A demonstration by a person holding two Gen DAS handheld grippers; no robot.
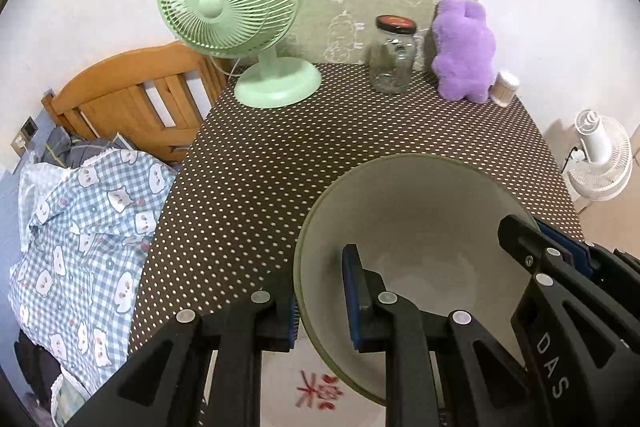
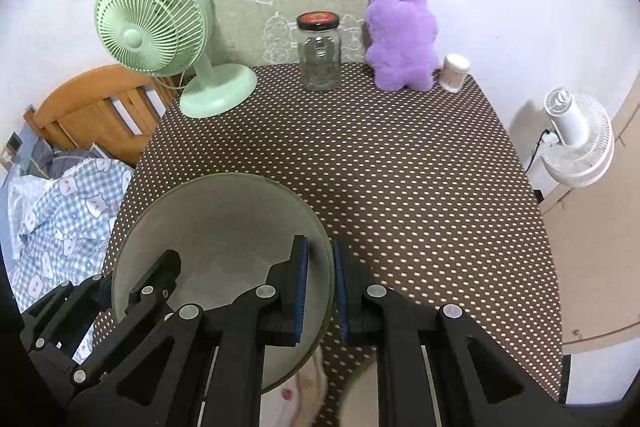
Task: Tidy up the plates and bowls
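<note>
together, the left gripper and the right gripper each pinch the rim of one pale green bowl, jaws drawn narrow with a blue pad inside the wall and its partner outside. the left one clamps the bowl's left side, the right one the opposite side, so the bowl hangs between them, mouth up and empty, above the near part of the table with its brown dotted cloth. beneath the bowl a plate with a red mark peeks out in the left wrist view; whether bowl and plate touch is hard to tell, though the bowl looks to be clear of it.

judging from this, the step in hand is carrying the bowl two-handed to its place. doing it well calls for keeping both grippers level with each other and equally spaced, since any drift apart would drag the thin rim out of a pad. farther back stand a green fan, a glass jar, a purple plush toy and a small tub of cotton swabs; the open middle of the cloth offers an easy landing spot well short of them.
</note>
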